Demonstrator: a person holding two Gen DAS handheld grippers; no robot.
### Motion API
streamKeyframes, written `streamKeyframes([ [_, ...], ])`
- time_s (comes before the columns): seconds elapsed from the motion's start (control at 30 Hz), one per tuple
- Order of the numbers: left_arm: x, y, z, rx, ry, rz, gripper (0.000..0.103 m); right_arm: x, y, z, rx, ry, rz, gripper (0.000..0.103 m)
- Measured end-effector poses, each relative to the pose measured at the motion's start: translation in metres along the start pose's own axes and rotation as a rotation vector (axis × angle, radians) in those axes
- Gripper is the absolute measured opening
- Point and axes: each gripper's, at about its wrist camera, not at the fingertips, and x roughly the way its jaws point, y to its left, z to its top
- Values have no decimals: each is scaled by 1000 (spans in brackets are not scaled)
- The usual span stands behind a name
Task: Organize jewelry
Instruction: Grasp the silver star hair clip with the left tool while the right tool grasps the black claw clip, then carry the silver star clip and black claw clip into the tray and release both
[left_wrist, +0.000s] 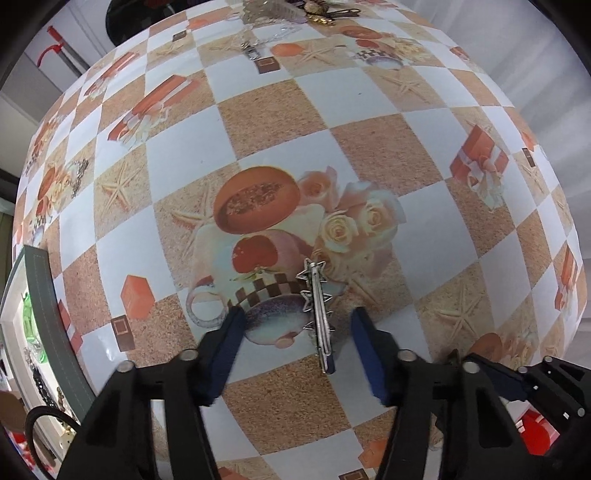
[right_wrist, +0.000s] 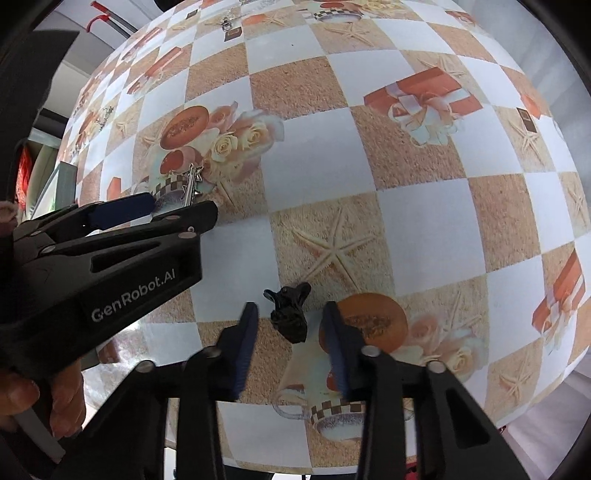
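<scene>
I have both grippers down over the checked tablecloth (left_wrist: 369, 110) and neither has anything in it. My left gripper (left_wrist: 297, 325) stands spread, its blue pads either side of a silver hair clip (left_wrist: 318, 314) trimmed with little stars, which lies flat on the printed cup in the cloth, nearer the right pad and touching neither. My right gripper (right_wrist: 291, 328) is spread too, straddling a small black clip (right_wrist: 290, 312) that rests on the cloth beside a printed starfish, clear of both pads.

Judging by how things lie, I'm early to midway. The grey-rimmed jewelry box (left_wrist: 44, 295), left of the silver hair clip, already holds some pieces, something green and some dark beads as far as I can make out. Both clips are not yet gripped, and more jewelry waits beyond the silver hair clip: a chain with a clasp (left_wrist: 251, 50) and a tangled heap at the far edge (left_wrist: 295, 11).

Only the left wrist view shows the box contents and that heap. Only the right wrist view shows the black clip, and it gives me the left gripper (right_wrist: 177, 208) from the side, with the silver hair clip (right_wrist: 191, 184) poking out past its fingers
</scene>
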Motion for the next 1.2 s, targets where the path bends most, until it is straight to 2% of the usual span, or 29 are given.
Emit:
streamKeyframes([
  [0.07, -1, -2, 2, 1, -1, -3, 47, 1, 1, 2, -2, 6, 0, 21],
  [0.1, -2, -2, 3, 1, -3, -3, 38, 3, 3, 3, 0, 9, -2, 19],
  [0.13, -3, -3, 4, -1, -5, -8, 33, 3, 2, 3, 4, 10, 2, 19],
  [0.17, -4, -3, 4, -4, -5, -16, 22, 2, 1, 3, 6, 12, 2, 19],
  [0.2, -8, 1, 1, -6, -4, -22, 21, 3, 1, 4, 9, 15, 4, 19],
  [0.47, -25, 23, -6, -57, -19, -84, 21, -7, -15, 4, 57, 21, 50, 19],
  [0.6, -38, 39, -9, -75, -33, -88, 21, -17, -18, 7, 55, 18, 70, 19],
  [0.87, -58, 60, -37, -124, -67, -89, 21, -37, -19, 11, 58, 12, 96, 19],
  [1.2, -78, 86, -55, -208, -105, -84, 21, -49, 14, 20, -8, 6, 101, 19],
])
